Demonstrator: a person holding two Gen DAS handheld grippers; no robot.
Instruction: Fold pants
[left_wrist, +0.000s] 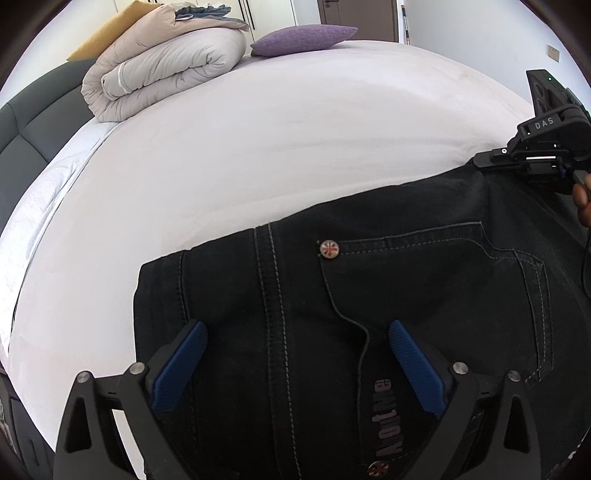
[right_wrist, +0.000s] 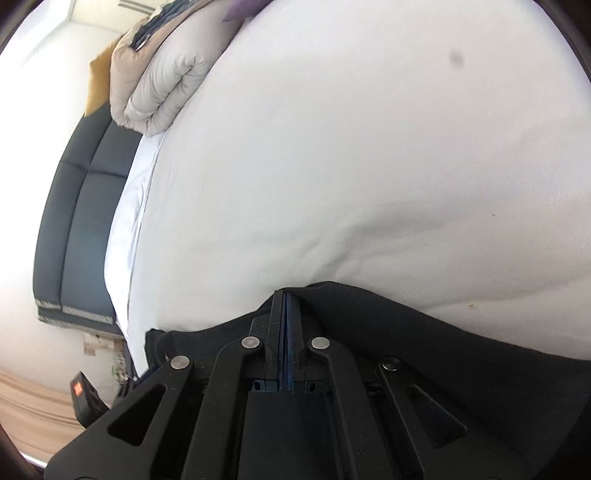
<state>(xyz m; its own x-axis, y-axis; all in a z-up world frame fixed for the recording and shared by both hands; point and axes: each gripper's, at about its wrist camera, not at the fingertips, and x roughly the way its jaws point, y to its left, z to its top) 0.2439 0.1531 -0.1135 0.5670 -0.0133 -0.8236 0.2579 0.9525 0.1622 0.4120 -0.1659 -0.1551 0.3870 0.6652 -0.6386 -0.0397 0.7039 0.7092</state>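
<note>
Black jeans (left_wrist: 406, 280) lie flat on a white bed (left_wrist: 258, 147), with grey stitching, a pocket and a round flag button showing. My left gripper (left_wrist: 298, 326) hovers low over them, open, its blue pads (left_wrist: 184, 365) wide apart with only flat denim below. At the right edge of the left wrist view, my right gripper (left_wrist: 480, 159) sits at the far edge of the jeans, with a hand (left_wrist: 581, 206) behind it. In the right wrist view my right gripper (right_wrist: 286, 295) is shut, and the jeans' (right_wrist: 406, 332) edge rises into its tips.
A folded beige duvet (left_wrist: 166, 70) and a purple pillow (left_wrist: 303, 38) lie at the far end of the bed. A dark padded headboard (left_wrist: 33, 125) runs along the left side. White sheet (right_wrist: 332, 147) stretches beyond the jeans. A door (left_wrist: 358, 14) stands behind the bed.
</note>
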